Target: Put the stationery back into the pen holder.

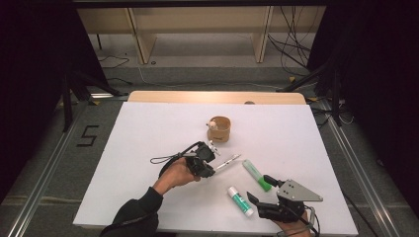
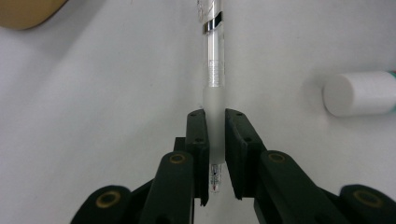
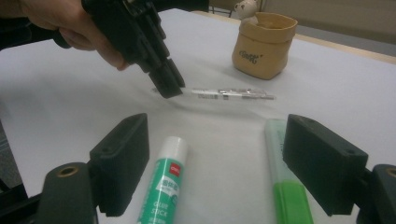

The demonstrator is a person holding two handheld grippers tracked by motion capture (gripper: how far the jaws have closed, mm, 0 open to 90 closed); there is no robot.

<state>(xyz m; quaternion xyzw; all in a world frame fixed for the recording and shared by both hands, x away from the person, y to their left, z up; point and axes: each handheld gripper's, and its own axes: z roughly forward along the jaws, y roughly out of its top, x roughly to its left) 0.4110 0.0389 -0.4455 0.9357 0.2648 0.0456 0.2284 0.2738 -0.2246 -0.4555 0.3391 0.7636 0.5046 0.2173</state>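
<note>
Clear plastic pen (image 2: 214, 70) is clamped at its frosted grip by the left gripper (image 2: 214, 154) on the white table (image 1: 148, 138); the right gripper (image 3: 217, 163) is held wide open.

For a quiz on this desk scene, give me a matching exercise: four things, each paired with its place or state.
1 clear pen
2 glue stick
3 green highlighter
4 tan pen holder

a stands upright toward the far side of the white table
b lies between the open right claw's jaws, white cap pointing away
c gripped by the left claw
d lies beside the right claw's right jaw

1-c, 2-b, 3-d, 4-a
</note>
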